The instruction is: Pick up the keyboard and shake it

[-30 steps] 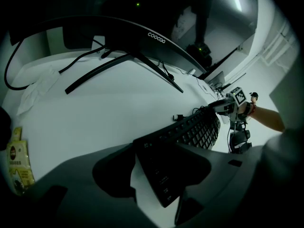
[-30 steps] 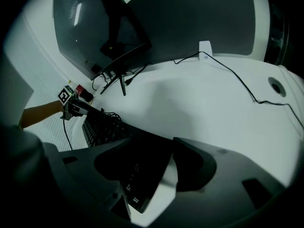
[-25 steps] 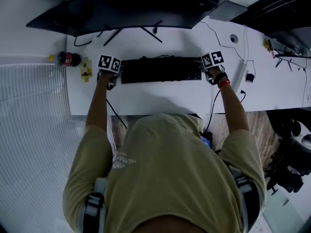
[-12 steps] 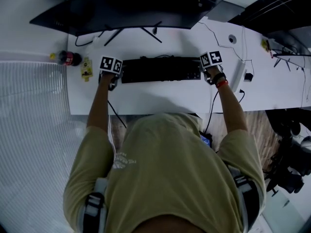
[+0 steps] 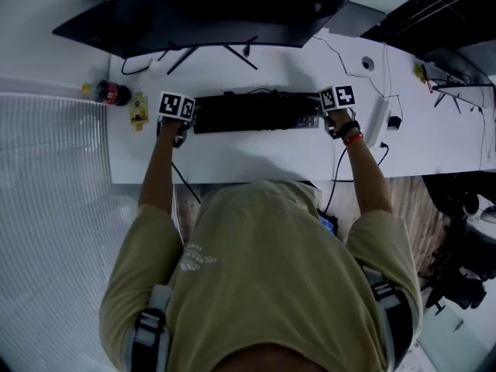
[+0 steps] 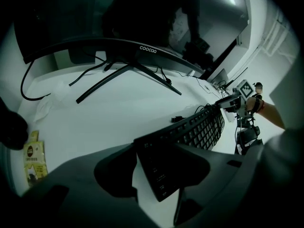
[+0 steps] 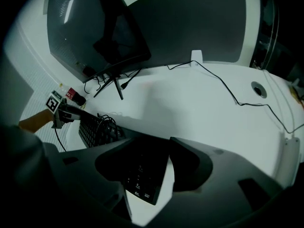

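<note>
- Left claw [image 6: 156,151] is set over the left short end of the keyboard [image 5: 256,112]. Its jaws are apart and have just been closing. A sliver of white tabletop [image 5: 232,157] shows between one jaw and the keyboard's edge, so I read this as not clamped yet.
- Keyboard lies lengthwise across the tabletop, just in front of the monitor [image 5: 201,14] stand, with one claw at each end.
- Handling, my read: long, stiff plastic slab, light enough for two claws. It shouldn't sag when carried by both ends.
- Edges look smooth and hard, so I expect slip once shaking starts. I want a firm pinch across the front and back rims.
- I'd keep the pads on the frame at each end and off the keycaps, which can tip or pop under side load.
- Cable [image 7: 108,121] bunches at the back edge. I judge it a tether that will limit how far I can lift and shake.
- Right claw [image 7: 149,148] mirrors the left over the right short end. Its jaws are wide, with the keyboard corner between them and a strip of tabletop visible beside it, so no grip here either.
- Both ends need to close evenly, or the slab will twist on lift.
</note>
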Demonstrator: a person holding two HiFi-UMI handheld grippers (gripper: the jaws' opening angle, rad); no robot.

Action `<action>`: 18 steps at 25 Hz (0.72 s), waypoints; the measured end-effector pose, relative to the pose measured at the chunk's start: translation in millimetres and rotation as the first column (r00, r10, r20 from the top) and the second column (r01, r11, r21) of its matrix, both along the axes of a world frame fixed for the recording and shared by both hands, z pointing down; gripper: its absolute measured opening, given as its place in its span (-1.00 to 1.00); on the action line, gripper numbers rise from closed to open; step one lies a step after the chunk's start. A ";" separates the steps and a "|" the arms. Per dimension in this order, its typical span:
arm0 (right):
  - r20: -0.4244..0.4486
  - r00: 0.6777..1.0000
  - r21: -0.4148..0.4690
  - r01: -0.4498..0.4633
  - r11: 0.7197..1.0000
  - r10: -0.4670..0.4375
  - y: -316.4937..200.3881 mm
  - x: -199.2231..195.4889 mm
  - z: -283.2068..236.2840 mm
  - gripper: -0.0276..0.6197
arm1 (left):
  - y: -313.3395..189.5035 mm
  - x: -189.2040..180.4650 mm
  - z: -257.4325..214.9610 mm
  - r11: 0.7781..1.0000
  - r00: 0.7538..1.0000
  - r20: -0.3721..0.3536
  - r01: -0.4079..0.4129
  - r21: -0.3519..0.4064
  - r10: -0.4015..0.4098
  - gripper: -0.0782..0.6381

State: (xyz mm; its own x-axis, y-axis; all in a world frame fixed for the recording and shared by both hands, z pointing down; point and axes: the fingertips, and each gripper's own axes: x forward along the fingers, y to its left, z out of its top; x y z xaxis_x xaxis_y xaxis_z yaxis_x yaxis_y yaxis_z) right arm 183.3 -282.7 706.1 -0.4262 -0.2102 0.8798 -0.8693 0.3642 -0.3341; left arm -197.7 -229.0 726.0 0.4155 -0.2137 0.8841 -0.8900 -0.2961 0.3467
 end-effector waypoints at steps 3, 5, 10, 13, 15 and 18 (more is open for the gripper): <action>0.018 0.999 0.020 -0.026 0.999 0.026 0.4 1.1 -5.4 -0.21 | 1.3 -0.3 -3.8 1.000 1.000 0.007 0.004 0.014 -0.004 -0.19; 0.020 0.999 0.033 -0.032 0.999 0.031 1.5 1.6 -8.3 -0.21 | 2.3 -0.5 -6.4 1.000 1.000 0.014 0.008 0.028 -0.008 -0.19; 0.022 0.999 0.064 -0.040 0.997 0.039 6.9 3.5 -16.3 -0.22 | 7.1 0.3 -14.2 0.998 0.999 0.027 0.021 0.064 -0.023 -0.20; 0.024 0.999 0.086 -0.047 0.995 0.045 9.4 3.6 -21.2 -0.23 | 9.3 -0.1 -18.3 0.995 0.999 0.030 0.034 0.091 -0.037 -0.21; 0.023 0.999 0.098 -0.050 0.994 0.048 12.5 4.4 -25.2 -0.23 | 11.8 -0.1 -22.2 0.994 0.998 0.032 0.041 0.106 -0.045 -0.21; 0.020 0.999 0.119 -0.053 0.992 0.051 17.4 4.3 -31.0 -0.23 | 16.1 -1.1 -26.8 0.991 0.998 0.032 0.051 0.127 -0.056 -0.22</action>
State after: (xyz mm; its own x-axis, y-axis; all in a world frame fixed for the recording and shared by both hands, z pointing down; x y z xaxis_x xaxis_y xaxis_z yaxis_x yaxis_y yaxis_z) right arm 187.6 -265.3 675.1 -0.4264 -0.3352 0.8401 -0.8827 0.3570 -0.3055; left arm -198.9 -212.8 699.2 0.3690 -0.3456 0.8628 -0.9169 -0.2871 0.2772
